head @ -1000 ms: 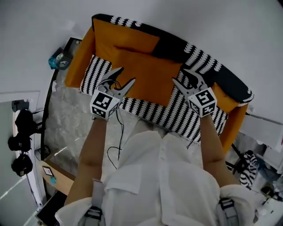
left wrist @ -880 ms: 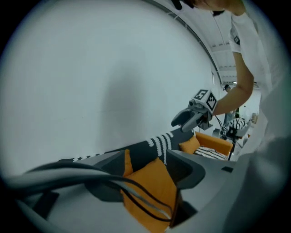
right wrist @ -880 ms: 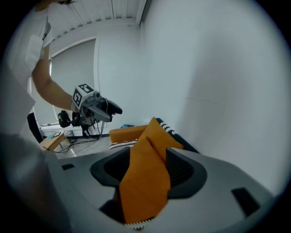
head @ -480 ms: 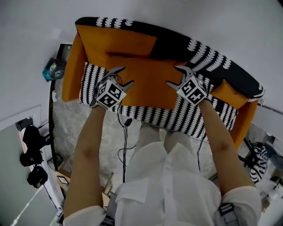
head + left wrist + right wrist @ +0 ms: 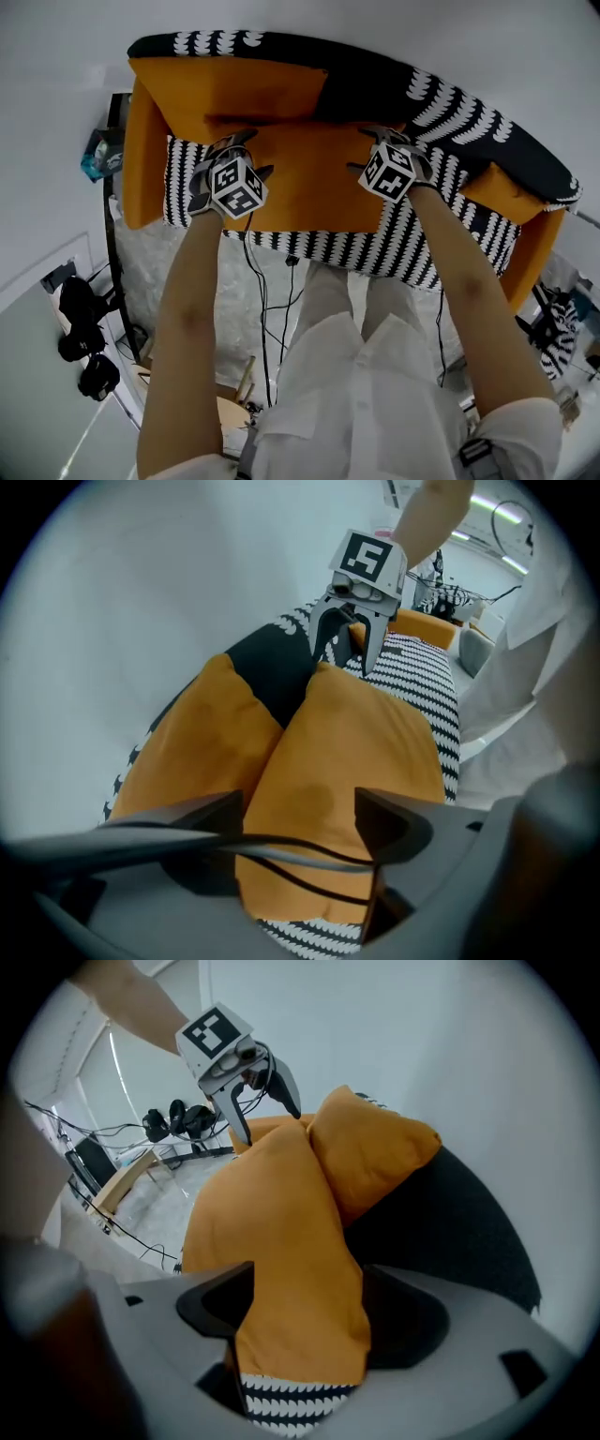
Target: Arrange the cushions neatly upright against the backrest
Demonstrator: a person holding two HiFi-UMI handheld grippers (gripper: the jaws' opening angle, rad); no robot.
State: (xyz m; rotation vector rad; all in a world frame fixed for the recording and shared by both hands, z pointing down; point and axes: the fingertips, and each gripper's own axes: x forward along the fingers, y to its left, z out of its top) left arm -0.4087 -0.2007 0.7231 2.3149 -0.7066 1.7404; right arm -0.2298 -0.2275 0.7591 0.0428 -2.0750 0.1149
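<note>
- Right gripper [image 5: 306,1314] clamps the orange cushion [image 5: 272,1232], a jaw pressed on each face.
- Left gripper [image 5: 270,1124] bites the far edge.
- Second orange cushion [image 5: 370,1152] touches behind.

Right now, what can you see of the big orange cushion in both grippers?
The big orange cushion is a plain, soft-looking fabric rectangle, lightly creased. It spans the striped sofa seat in front of the black backrest. The left gripper and right gripper each have jaws shut on one end. Its far edge touches a second orange cushion.
</note>
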